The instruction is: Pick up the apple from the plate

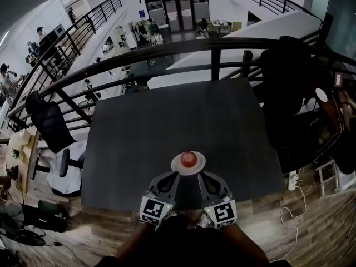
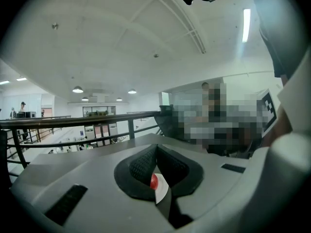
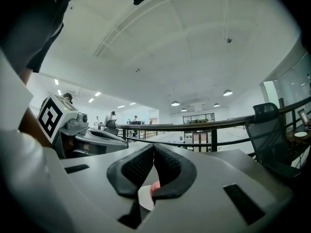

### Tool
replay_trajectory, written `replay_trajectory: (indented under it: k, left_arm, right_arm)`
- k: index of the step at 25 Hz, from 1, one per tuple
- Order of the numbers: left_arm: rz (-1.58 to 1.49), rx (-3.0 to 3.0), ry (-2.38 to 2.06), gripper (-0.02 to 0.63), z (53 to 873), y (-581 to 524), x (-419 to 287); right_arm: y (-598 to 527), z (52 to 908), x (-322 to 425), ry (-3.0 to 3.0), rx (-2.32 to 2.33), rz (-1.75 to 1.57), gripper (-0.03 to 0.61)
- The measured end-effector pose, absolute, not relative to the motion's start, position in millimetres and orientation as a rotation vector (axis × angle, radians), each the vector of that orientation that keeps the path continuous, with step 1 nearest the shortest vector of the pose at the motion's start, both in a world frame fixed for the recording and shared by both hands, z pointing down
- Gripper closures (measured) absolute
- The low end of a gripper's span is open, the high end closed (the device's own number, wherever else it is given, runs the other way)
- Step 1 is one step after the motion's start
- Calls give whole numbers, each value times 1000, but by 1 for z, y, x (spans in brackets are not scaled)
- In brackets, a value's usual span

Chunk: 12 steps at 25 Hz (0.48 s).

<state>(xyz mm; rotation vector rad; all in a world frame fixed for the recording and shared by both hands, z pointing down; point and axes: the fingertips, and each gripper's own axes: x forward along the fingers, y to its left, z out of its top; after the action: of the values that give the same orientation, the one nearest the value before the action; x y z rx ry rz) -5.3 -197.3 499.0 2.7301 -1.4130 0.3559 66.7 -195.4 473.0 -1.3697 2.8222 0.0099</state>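
Note:
A red apple (image 1: 189,159) sits on a small white plate (image 1: 177,166) near the front edge of the dark table (image 1: 167,127). My left gripper (image 1: 175,174) and right gripper (image 1: 201,176) point at the plate from the near side, their tips just short of its rim. Both are shut with nothing between the pads. In the left gripper view the closed jaws (image 2: 155,154) frame the apple (image 2: 153,181) and plate (image 2: 163,191) below the tips. The right gripper view shows the same past its closed jaws (image 3: 153,154): apple (image 3: 154,188), plate (image 3: 144,199).
A black railing (image 1: 211,52) runs behind the table's far edge. Black office chairs stand at the left (image 1: 50,127) and right (image 1: 289,93). A power strip with cables (image 1: 293,182) lies on the wooden floor to the right. A person's hand (image 1: 347,102) shows at far right.

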Motion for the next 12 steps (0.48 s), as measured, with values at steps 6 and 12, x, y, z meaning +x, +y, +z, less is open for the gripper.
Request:
replay_trajectory:
  k: [6,12]
  left_arm:
    - [355,2722,-1351,591,514,-216,-6]
    - [399,2719,-1285,591,537,-240,-11]
  right_arm:
    - [-217,492,65,2858,-1417,-69,554]
    - [-243,492,53,2823,-1466,7,554]
